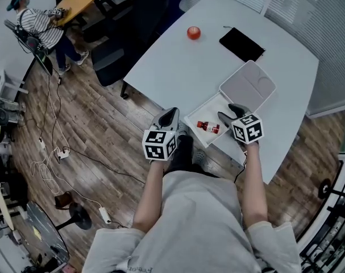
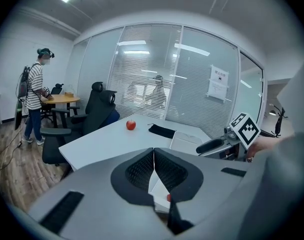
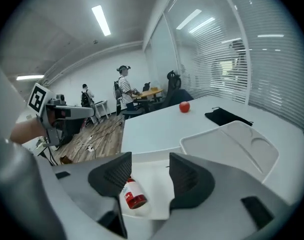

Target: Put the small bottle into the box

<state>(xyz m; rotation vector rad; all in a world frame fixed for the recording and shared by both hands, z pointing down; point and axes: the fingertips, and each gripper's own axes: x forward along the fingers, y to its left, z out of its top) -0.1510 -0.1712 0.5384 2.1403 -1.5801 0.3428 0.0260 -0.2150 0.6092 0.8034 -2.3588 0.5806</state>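
The small bottle (image 1: 208, 127), white with a red cap and label, lies on its side inside the open white box (image 1: 209, 110) at the near edge of the white table (image 1: 172, 61). The box's lid (image 1: 247, 84) lies flat behind it. My right gripper (image 1: 229, 114) hovers open just above the box; in its own view the bottle (image 3: 133, 196) lies below its left finger (image 3: 111, 176), on the box floor (image 3: 154, 184). My left gripper (image 1: 172, 114) is shut and empty, left of the box, off the table's edge. Past its shut jaws (image 2: 154, 154) a red bit of the bottle (image 2: 169, 197) shows.
A red apple (image 1: 194, 33) and a black pouch (image 1: 241, 44) lie farther back on the table. Dark office chairs (image 1: 112, 50) stand at the table's left. A person (image 1: 38, 30) stands by a round wooden table. Cables (image 1: 53, 152) lie across the wood floor.
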